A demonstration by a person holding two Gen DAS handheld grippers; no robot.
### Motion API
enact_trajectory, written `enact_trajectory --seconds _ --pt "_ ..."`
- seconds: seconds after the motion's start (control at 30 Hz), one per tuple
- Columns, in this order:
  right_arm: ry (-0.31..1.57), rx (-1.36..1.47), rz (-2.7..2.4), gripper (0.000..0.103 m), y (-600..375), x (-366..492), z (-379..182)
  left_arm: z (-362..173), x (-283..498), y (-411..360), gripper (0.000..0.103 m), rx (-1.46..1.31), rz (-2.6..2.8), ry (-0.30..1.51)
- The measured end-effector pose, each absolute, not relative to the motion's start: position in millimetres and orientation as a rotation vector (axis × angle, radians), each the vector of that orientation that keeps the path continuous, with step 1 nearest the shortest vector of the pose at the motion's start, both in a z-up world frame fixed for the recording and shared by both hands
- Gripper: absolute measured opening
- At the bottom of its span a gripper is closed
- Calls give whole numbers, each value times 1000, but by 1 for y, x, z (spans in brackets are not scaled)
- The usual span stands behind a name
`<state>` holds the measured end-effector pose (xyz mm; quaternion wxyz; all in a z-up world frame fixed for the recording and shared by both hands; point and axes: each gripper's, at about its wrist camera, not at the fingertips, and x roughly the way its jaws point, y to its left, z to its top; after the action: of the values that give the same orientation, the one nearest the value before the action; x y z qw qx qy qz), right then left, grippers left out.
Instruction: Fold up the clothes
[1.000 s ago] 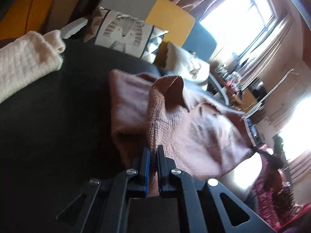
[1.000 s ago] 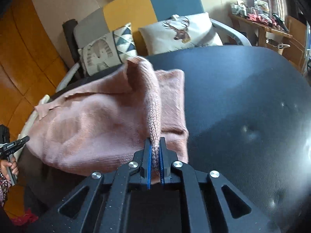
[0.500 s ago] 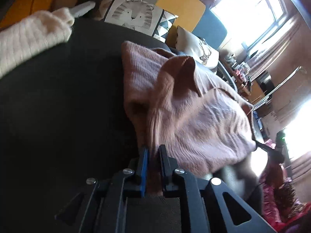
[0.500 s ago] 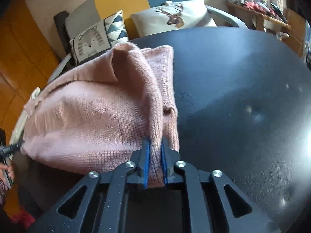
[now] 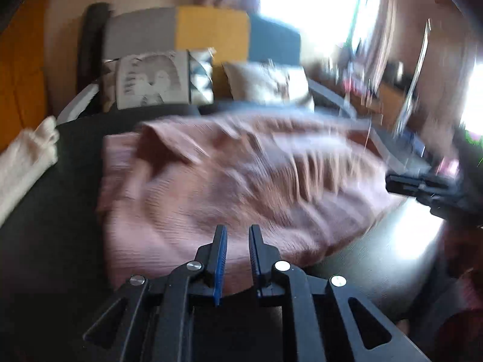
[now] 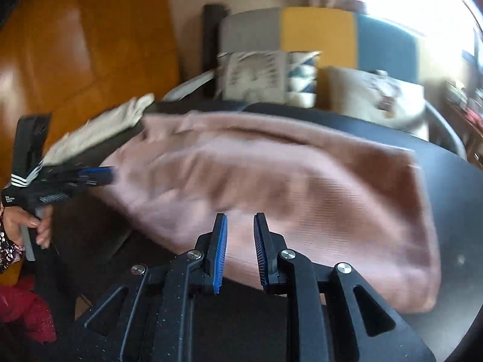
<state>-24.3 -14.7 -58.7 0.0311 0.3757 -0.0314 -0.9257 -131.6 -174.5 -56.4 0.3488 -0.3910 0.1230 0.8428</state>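
Observation:
A pink knitted sweater (image 5: 241,181) lies folded in a thick heap on the black table (image 5: 45,241). My left gripper (image 5: 237,232) hovers at its near edge, jaws opening, with no cloth pinched between the blue pads. Across the heap, my right gripper (image 5: 422,184) shows at the right. In the right wrist view the sweater (image 6: 317,187) spreads over the table (image 6: 452,181). My right gripper (image 6: 240,220) stands at its near hem, jaws opening and free of the knit. The left gripper (image 6: 90,175) is at the far left, held by a hand (image 6: 30,226).
A cream knitted garment (image 5: 27,157) lies at the table's left edge, also seen as cream knit (image 6: 99,126). Behind the table stands a grey, yellow and blue sofa (image 5: 211,33) with printed cushions (image 5: 154,81). A bright window (image 5: 317,6) and cluttered shelf sit at the right. Orange wooden floor (image 6: 75,45).
Both grippers have let go of the pink folds they pinched and pulled back toward the near edge. The raised folds have dropped flat. Both wrists have rolled, and the views are blurred.

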Motion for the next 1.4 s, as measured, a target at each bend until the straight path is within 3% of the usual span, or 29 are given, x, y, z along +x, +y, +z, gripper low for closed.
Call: enact_trajectory --seconds 0.13,0.23,0.33,0.47,0.63,0.73,0.9,1.03,1.17,1.3,1.4 --pt "-36 1331 -2833 20 -17 -35 -85 -66 -137 -194 16 -1053 2261 276" --pt "-185 1360 -2860 20 12 -25 -87 -72 -144 -222 16 -1083 2319 190" --pt "-340 1345 -2848 20 26 -26 -88 -80 -146 -234 16 -1084 2309 90" --pt "-217 1312 -2898 21 13 -23 -83 -81 -141 -228 16 -1031 2333 124" --pt "-420 1103 -2927 23 24 -3 -51 -57 -119 -231 16 -953 2334 85" --pt "-399 1154 -3028 23 39 2 -42 -44 -109 -216 16 -840 2310 78" --pt "-183 1420 -3014 23 46 -6 -62 -73 -130 -200 17 -1046 2343 201" --pt "-446 1377 -3069 23 84 19 -81 -84 -135 -231 16 -1022 2332 46" --pt "-368 1420 -3085 26 72 14 -75 -87 -138 -234 16 -1015 2316 15" --pt "-589 1213 -3070 30 73 15 -53 -91 -136 -238 16 -986 2312 -27" --pt "-552 1221 -3123 36 87 6 -48 -90 -132 -240 16 -984 2303 -46"
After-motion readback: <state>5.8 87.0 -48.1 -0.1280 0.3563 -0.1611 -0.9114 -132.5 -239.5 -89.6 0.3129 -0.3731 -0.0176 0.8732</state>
